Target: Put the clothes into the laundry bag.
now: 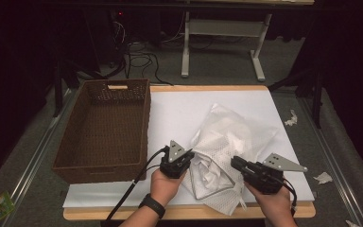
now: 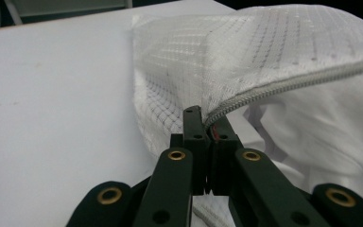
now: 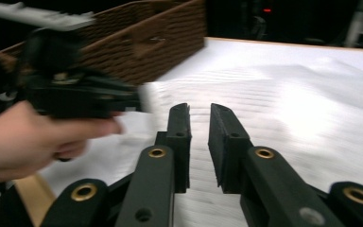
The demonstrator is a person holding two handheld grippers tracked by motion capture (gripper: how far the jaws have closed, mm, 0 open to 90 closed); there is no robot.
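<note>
In the high view, a white mesh laundry bag [image 1: 227,151] lies crumpled on the white table top [image 1: 179,109], to the right of a brown wicker basket [image 1: 105,130] that sits at the table's left edge with a cut-out handle in its far wall. The bag reaches from the middle of the table top down to its near edge. The left gripper [image 1: 178,161] is held in a hand with a black wristband and sits between the basket and the bag, its tip against the bag's left edge; a black cable trails from it toward the near edge. The right gripper [image 1: 238,164] is at the bag's right side, near the table's front, pointing left across the bag's lower part; from here I cannot tell how its jaws stand. In the left gripper view, the left gripper [image 2: 207,124] has its jaws pressed together, pinching the bag's zipper edge [image 2: 283,85] where the grey zipper runs down into the pads; the mesh [image 2: 227,52] rises behind and to the right of the zipper, with folded white cloth beneath it, and bare table top lies to the left. In the right gripper view, which is blurred, the right gripper [image 3: 199,116] has its jaws slightly apart with a narrow gap and nothing between them, above the white bag. The other hand and its gripper [image 3: 82,97] show at the left, in front of the basket [image 3: 142,40].
</note>
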